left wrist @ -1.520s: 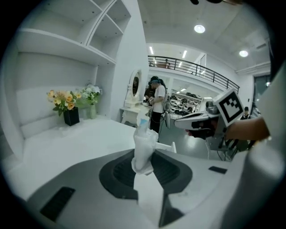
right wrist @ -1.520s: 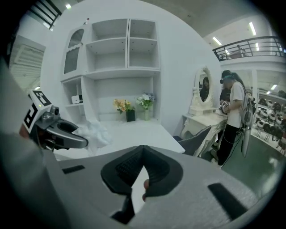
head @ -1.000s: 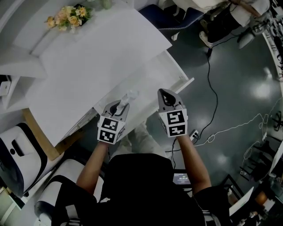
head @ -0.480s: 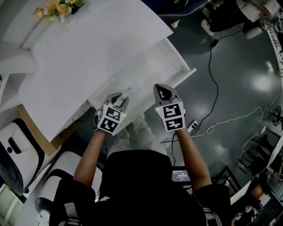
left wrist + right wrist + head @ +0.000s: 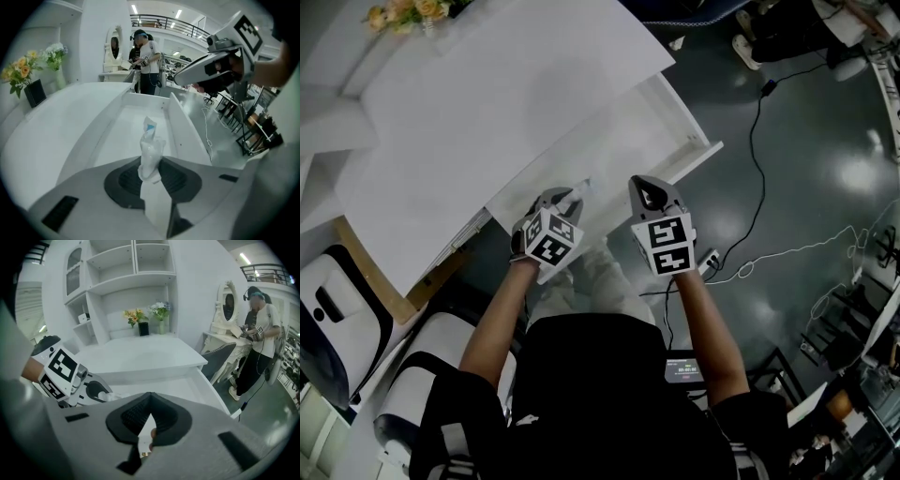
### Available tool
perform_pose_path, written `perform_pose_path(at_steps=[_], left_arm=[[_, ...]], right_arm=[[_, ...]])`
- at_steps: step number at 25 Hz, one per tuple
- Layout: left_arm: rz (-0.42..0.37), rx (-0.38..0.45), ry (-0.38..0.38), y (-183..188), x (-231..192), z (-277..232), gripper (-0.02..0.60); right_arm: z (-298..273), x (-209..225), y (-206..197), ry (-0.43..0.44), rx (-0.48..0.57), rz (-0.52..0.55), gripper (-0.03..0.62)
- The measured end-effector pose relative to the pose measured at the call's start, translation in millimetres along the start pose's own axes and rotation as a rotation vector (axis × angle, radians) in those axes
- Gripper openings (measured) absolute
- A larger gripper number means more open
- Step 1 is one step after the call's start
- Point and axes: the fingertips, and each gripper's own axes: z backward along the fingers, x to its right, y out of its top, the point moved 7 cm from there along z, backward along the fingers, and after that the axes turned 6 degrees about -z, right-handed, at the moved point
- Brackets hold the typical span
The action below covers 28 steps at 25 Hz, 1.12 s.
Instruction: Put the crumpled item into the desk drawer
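The crumpled item [image 5: 150, 151], a white wad with a blue corner, sticks up from between the pads of my left gripper [image 5: 151, 163], which is shut on it. In the head view that gripper [image 5: 566, 199] hangs over the near end of the open white desk drawer [image 5: 666, 122], the wad [image 5: 582, 187] poking past its tips. The drawer's pale floor [image 5: 123, 126] lies right below and ahead. My right gripper [image 5: 646, 187] hovers beside it over the drawer's front, jaws shut and holding nothing [image 5: 150, 398]. Each gripper shows in the other's view: the right gripper [image 5: 213, 70], the left gripper [image 5: 70, 380].
The white desk top [image 5: 469, 103] carries flowers [image 5: 403, 11] at its far end, below shelves [image 5: 126, 268]. A black-and-white chair [image 5: 337, 300] stands at the left. Cables [image 5: 759, 169] trail across the dark floor on the right. A person [image 5: 260, 333] stands by a mirror table behind.
Both grippers have sunk toward the drawer's front. The left one has rolled, showing a different face of its marker cube, and still holds the wad.
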Motion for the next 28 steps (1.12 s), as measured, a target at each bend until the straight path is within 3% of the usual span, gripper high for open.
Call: perform_pose_path(at_steps=[8,28], left_arm=[[-0.056,-0.027,0.023,-6.1,-11.7,-22.6,0.075],[-0.052,-0.088,0.003,-27.7,-17.9,-63.7,0.075]], right_arm=[[-8.6,-2.1,-11.7,0.009,-0.034,-0.003,-0.006],[-24.8,-9.1,-42.0,0.036,-0.117,-0.014,-0.006]])
